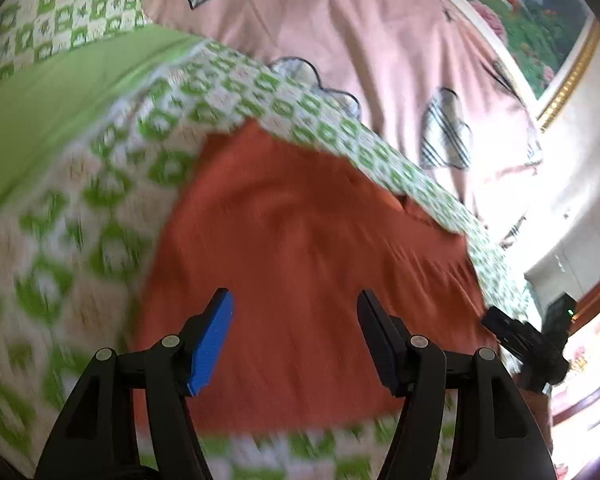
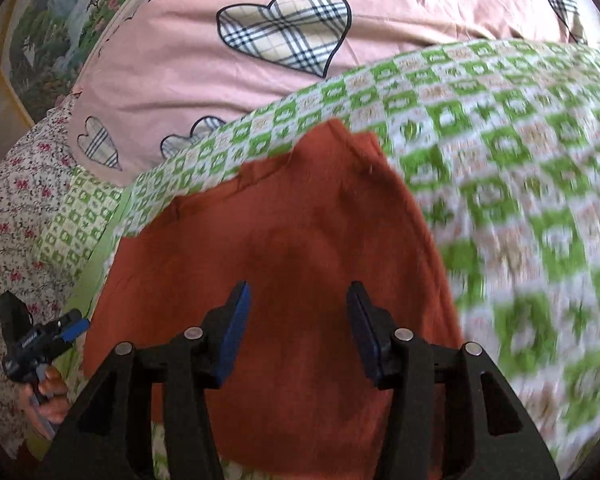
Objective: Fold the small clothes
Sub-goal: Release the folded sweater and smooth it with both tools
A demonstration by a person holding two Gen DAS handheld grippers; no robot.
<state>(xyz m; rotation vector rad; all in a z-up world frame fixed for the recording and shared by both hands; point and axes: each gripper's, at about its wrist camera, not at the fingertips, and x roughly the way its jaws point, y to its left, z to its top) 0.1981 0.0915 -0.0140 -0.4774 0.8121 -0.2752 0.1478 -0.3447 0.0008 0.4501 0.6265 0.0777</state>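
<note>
Left wrist view: left gripper point(image 1: 294, 300) hangs over the rust-red garment point(image 1: 300, 240), jaws parted about halfway, nothing between the pads, cloth visible in the gap. Garment lies flat on the green-checked cover point(image 1: 100, 200), spread from centre toward 2 o'clock. Its far edge runs along the boundary with the pink heart-print quilt point(image 1: 360, 40), which fills 12 to 2 o'clock. Right gripper point(image 1: 516, 332) shows at 4 o'clock, just off the garment's right edge.

Right wrist view: right gripper point(image 2: 298, 300) also stands half open above the garment point(image 2: 280, 240), holding nothing. A folded corner or double layer sits at 12 o'clock, where two edges overlap. Left gripper point(image 2: 40, 336), with the hand point(image 2: 48, 396) around its handle, sits at 8 o'clock beside the garment's left edge, over floral fabric point(image 2: 12, 200).

Judgement: both tools flank the cloth, one per side, probably so that each can take an edge for a symmetric fold. Flat lie on the cover gives a firm surface for creasing. Heavy blur on the cover; seam detail unreadable.
</note>
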